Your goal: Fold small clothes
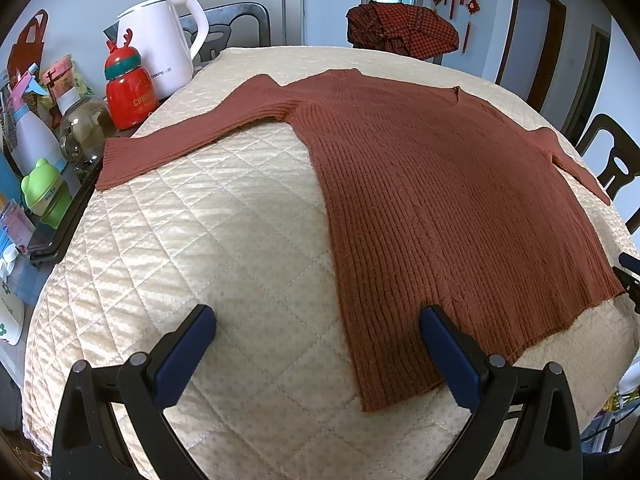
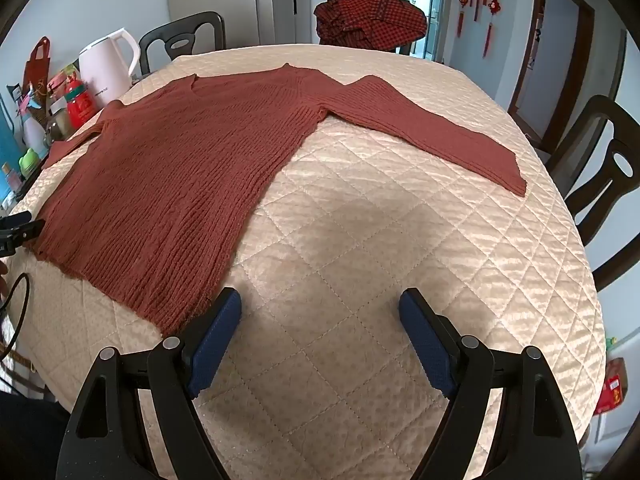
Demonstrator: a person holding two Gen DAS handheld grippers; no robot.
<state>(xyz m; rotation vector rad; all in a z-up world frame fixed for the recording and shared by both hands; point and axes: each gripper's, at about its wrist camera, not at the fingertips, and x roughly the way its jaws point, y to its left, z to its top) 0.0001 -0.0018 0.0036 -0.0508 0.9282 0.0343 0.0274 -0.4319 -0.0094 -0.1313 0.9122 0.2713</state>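
Observation:
A rust-brown ribbed sweater [image 1: 432, 200] [image 2: 172, 176] lies flat on the cream quilted table cover [image 1: 224, 240] [image 2: 380, 248], both sleeves spread outward. My left gripper [image 1: 318, 316] is open above the sweater's near left hem corner, its right finger over the knit, nothing between its pads. Over bare quilt just right of the hem hangs my right gripper [image 2: 320, 300], open and empty too. The left sleeve [image 1: 176, 140] reaches toward the clutter; the right sleeve [image 2: 432, 128] stretches to the table's right side.
A white kettle [image 1: 164, 44], a red reindeer bottle [image 1: 128, 88], jars and a green frog cup [image 1: 44, 192] crowd the table's left edge. Dark chairs [image 2: 600, 168] stand around. A red checked cloth [image 1: 400, 28] drapes a far chair.

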